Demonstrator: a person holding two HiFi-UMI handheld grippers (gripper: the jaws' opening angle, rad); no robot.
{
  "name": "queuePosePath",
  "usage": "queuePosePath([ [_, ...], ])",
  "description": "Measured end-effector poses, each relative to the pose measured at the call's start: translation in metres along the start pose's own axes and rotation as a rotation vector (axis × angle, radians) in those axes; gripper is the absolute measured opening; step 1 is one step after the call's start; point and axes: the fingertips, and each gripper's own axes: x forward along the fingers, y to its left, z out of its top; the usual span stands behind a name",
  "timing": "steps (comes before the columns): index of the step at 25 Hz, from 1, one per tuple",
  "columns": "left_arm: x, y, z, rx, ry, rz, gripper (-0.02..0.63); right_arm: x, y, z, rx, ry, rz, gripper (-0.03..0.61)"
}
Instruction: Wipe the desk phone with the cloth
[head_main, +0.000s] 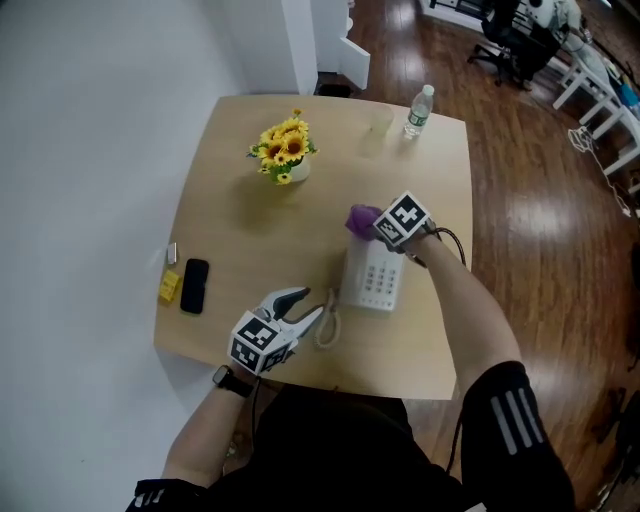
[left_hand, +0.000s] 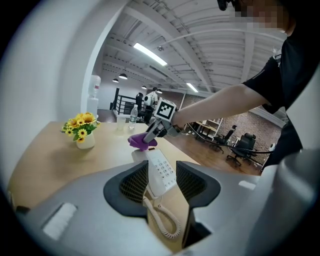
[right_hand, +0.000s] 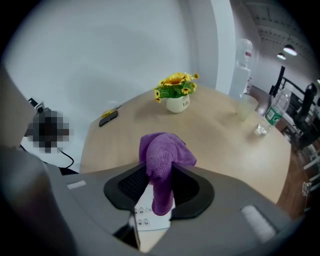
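The light wooden table (head_main: 240, 230) carries a white desk phone (head_main: 372, 280), potted sunflowers (head_main: 285, 150), a water bottle (head_main: 418, 110), a black mobile (head_main: 194, 285) and a yellow block (head_main: 169, 287).

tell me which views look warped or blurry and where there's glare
head view: sharp and evenly lit, pale glare streaking the wood floor; left gripper view: fisheye bend, black corners, strip lights blown out, desk phone crisp; right gripper view: same bend, purple cloth slightly soft up close

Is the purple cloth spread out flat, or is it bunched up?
Bunched up. The purple fleece cloth is pinched in a folded wad between the jaws of the right gripper, its end hanging over the white desk phone.
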Motion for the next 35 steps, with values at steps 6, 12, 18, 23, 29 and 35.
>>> queuePosePath([
  [6,-0.007,0.004,-0.006,-0.005,0.026,0.024,0.167,0.026,-0.001,0.0,0.025,0.076,0.076,0.133],
  [12,-0.006,0.004,-0.009,-0.008,0.041,0.028,0.167,0.026,-0.012,-0.011,0.09,0.103,0.116,0.132],
  [18,0.005,-0.008,-0.004,0.005,0.042,0.007,0.167,0.013,-0.032,-0.046,0.135,0.125,0.072,0.13],
  [23,0.017,-0.015,-0.001,0.022,0.04,-0.014,0.167,-0.001,-0.048,-0.072,0.175,0.124,0.04,0.129],
  [29,0.026,-0.021,0.007,0.03,0.031,-0.033,0.167,-0.023,-0.07,-0.109,0.213,0.16,-0.04,0.129],
  [35,0.035,-0.024,0.01,0.036,0.034,-0.048,0.167,-0.038,-0.078,-0.105,0.281,0.034,-0.077,0.13],
])
